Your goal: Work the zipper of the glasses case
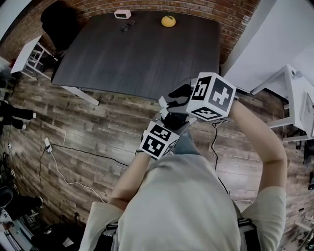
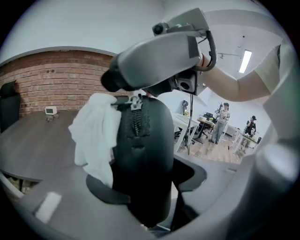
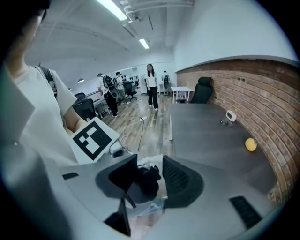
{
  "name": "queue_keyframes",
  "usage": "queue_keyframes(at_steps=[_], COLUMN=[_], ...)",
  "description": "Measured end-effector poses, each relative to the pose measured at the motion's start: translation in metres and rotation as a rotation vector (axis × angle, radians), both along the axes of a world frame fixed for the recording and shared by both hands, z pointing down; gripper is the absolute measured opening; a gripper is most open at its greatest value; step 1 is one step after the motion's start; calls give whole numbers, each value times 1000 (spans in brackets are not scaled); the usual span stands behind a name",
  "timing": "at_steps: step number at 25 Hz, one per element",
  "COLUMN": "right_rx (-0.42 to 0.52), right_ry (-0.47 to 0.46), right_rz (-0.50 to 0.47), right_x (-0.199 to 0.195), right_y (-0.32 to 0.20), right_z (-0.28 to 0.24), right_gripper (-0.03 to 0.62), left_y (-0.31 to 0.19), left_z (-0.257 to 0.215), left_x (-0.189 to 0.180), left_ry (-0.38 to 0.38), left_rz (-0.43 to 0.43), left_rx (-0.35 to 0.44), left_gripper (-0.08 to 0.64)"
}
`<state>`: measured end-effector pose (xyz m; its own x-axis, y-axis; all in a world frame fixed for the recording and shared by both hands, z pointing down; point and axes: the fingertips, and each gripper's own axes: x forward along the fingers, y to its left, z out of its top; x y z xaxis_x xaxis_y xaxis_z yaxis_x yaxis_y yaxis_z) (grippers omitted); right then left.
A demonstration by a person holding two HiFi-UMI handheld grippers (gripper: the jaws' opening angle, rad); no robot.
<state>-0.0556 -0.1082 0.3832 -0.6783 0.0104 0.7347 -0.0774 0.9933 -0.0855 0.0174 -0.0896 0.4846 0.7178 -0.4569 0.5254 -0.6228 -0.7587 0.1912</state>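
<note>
Black and rounded, the glasses case (image 2: 145,159) is held in the air just off the table's (image 1: 137,59) near edge, over the wooden floor (image 1: 88,142), between the two grippers. The left gripper (image 2: 150,183) has its jaws closed on the case's lower part, one dark pad on each side. The zipper (image 2: 136,123) runs up the face of the case to a small metal slider (image 2: 136,101). Above the slider the grey body of the other gripper covers the case's top end, so the zipper's far end cannot be seen. A white cloth (image 2: 96,136) bulges from the case's side that faces the table; where it comes from is hidden.

The right gripper (image 3: 147,180) has its jaws spread. A dark lump of the case sits between them, against one pad, with a pale gap before the ribbed pad. What exactly that lump is, slider or case edge, is too dark to tell.

From the head view the marker cubes and the person's forearms cover most of the case.

Near the table's far edge lie an orange fruit (image 1: 168,20), a small white device (image 1: 122,14) and, beside it, a small dark thing (image 1: 127,25) too small to identify.
</note>
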Motion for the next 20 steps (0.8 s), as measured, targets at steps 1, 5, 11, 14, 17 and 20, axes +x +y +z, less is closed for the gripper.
queue_keyframes(at_steps=[1, 5, 11, 14, 17, 20], right_rx=[-14, -169, -147, -92, -96, -80], right_ry=[28, 155, 270, 290, 229, 169], right_rz=[-9, -1, -88, -129, -120, -92], right_x=[-4, -11, -14, -15, -18, -17], right_y=[1, 3, 8, 10, 9, 9], right_z=[4, 26, 39, 37, 24, 11], right_gripper=[177, 190, 78, 61, 60, 54], left_y=[1, 3, 5, 6, 3, -1], left_z=[1, 4, 7, 12, 12, 8], left_x=[2, 8, 11, 10, 5, 1], left_ry=[-10, -50, -71, -64, -22, 10], left_rz=[6, 25, 44, 43, 19, 3], left_rx=[5, 27, 14, -7, -38, -43], left_gripper=[259, 259, 259, 259, 259, 258])
